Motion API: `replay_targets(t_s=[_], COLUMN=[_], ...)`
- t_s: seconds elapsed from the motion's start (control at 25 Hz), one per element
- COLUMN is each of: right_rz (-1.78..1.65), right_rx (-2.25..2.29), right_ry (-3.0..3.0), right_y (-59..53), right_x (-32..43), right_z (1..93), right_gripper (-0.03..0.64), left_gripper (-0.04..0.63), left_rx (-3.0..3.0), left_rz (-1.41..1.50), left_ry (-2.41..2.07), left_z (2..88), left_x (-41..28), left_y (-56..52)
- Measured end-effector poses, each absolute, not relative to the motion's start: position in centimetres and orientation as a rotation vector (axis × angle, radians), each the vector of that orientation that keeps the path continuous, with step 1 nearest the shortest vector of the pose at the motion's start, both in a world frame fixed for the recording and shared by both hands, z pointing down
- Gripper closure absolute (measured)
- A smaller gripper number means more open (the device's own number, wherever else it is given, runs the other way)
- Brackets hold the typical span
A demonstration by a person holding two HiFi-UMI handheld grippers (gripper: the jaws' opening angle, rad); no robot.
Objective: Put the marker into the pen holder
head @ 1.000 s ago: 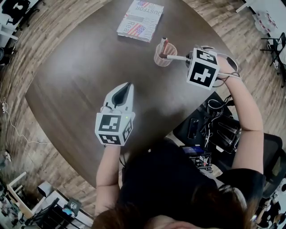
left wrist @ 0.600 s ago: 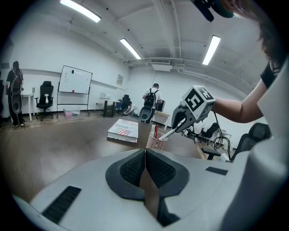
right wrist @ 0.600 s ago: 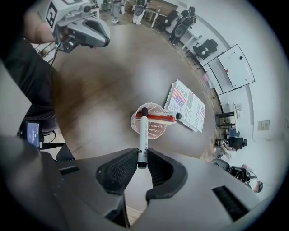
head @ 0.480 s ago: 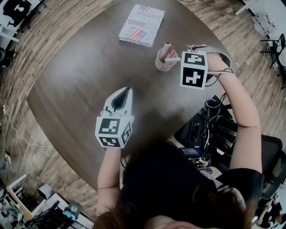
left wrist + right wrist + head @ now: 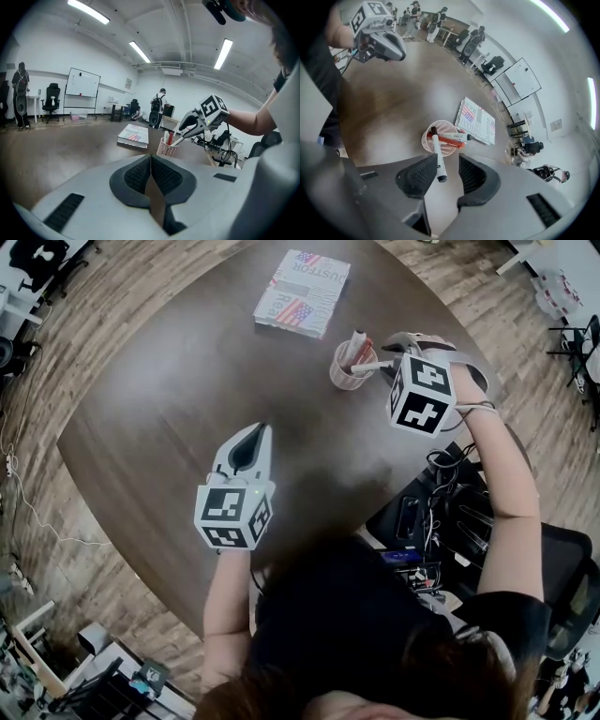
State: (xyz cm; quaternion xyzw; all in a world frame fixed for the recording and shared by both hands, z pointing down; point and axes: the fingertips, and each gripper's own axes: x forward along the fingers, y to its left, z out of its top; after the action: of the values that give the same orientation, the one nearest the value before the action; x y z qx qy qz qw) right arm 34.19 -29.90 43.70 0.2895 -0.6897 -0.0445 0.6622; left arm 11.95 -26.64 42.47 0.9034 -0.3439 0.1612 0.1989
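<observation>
Right gripper view: marker [image 5: 437, 157], jaws just-opened.

Open-plan office or lab workspace. Big hall: white walls, exposed ducting, fluorescent ceiling strips [image 5: 140, 51]. Wall whiteboard [image 5: 84, 83] with a black office chair [image 5: 51, 98] beside it, more rolling chairs [image 5: 577, 334] and white desks [image 5: 562, 268] round the edges. Wood-plank floor [image 5: 103, 296]. In the middle, a round dark meeting table [image 5: 159, 418] carrying a mesh pen holder [image 5: 349, 367]. Several people [image 5: 160, 105] stand at the far end. Black electronics with loose cables [image 5: 422, 512] sit beside the table, so it looks like a test setup.
</observation>
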Motion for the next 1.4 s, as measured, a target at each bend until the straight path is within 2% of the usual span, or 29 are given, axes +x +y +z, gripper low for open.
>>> replay_targets(t_s=[0.12, 0.68, 1.4], right_rz=[-0.113, -0.003, 0.133], right_rx=[0.72, 1.077, 1.456], right_ry=[-1.603, -1.776, -2.021], right_y=[-30.0, -25.7, -20.9], right_x=[33.7, 29.9, 19.4], right_z=[42.3, 39.7, 36.0], right_gripper=[0.465, 0.589, 0.598], left_gripper=[0.568, 0.568, 0.568], left_rx=[2.517, 2.466, 2.379], left_rz=[0.434, 0.284, 0.188], left_ry=[-0.994, -1.203, -1.424], left_z=[42.3, 39.7, 36.3], left_x=[11.0, 3.4, -7.5], left_y=[-26.8, -25.4, -20.0])
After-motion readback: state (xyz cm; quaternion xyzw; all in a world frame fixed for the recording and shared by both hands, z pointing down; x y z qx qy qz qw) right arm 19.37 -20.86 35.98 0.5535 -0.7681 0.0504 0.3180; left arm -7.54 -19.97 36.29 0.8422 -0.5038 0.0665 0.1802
